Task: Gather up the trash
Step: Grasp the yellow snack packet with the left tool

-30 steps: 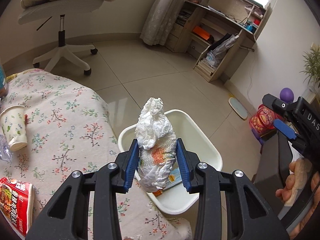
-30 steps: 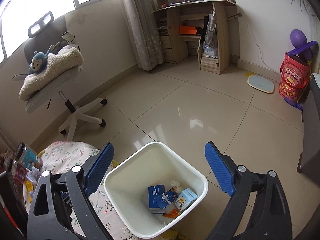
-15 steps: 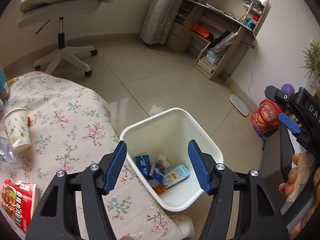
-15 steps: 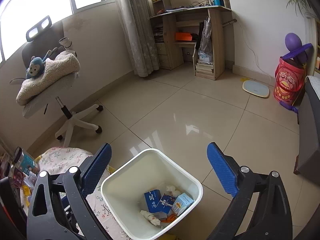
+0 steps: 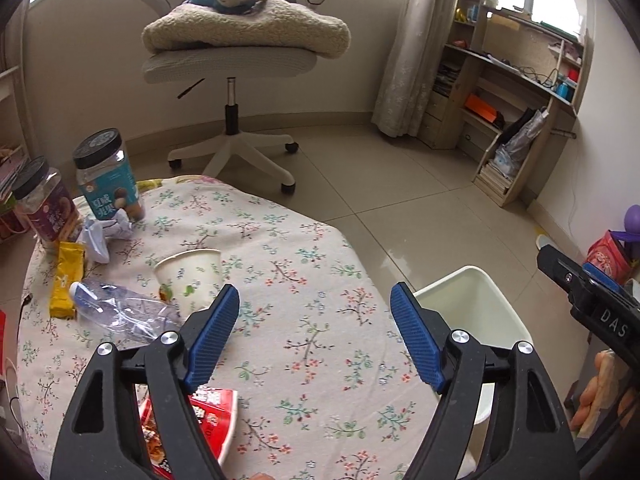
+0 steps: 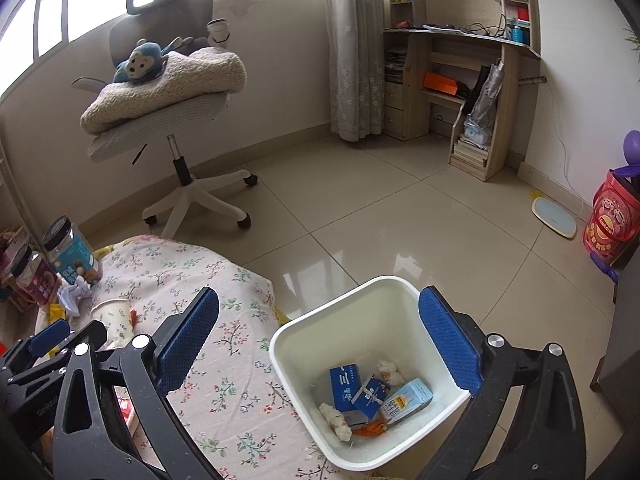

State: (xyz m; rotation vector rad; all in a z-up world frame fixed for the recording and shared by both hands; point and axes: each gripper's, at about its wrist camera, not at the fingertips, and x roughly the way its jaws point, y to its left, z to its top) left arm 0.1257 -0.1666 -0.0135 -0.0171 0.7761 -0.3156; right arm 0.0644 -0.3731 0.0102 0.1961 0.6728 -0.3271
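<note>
Litter remains on the floral surface (image 5: 304, 280): a paper cup (image 5: 192, 276) and crushed bottle (image 5: 120, 312) toward its left edge. The left gripper (image 5: 314, 340) hovers empty, fingers apart, aimed over them (between pickups, apparently); the right gripper (image 6: 318, 344), fingers also apart, hangs above the bin (image 6: 400, 292) beside the surface's right edge. Next: closing on the cup.

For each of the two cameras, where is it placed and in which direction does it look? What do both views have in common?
Left wrist: sits behind the open left gripper, over the floral table, facing the paper cup, crushed bottle and chair; the right gripper and a hand show at right.
Right wrist: sits behind the open right gripper, looking down into the white bin; the left gripper shows at left.
Shared: table, bin, cup, teal jar, chair, desk.
</note>
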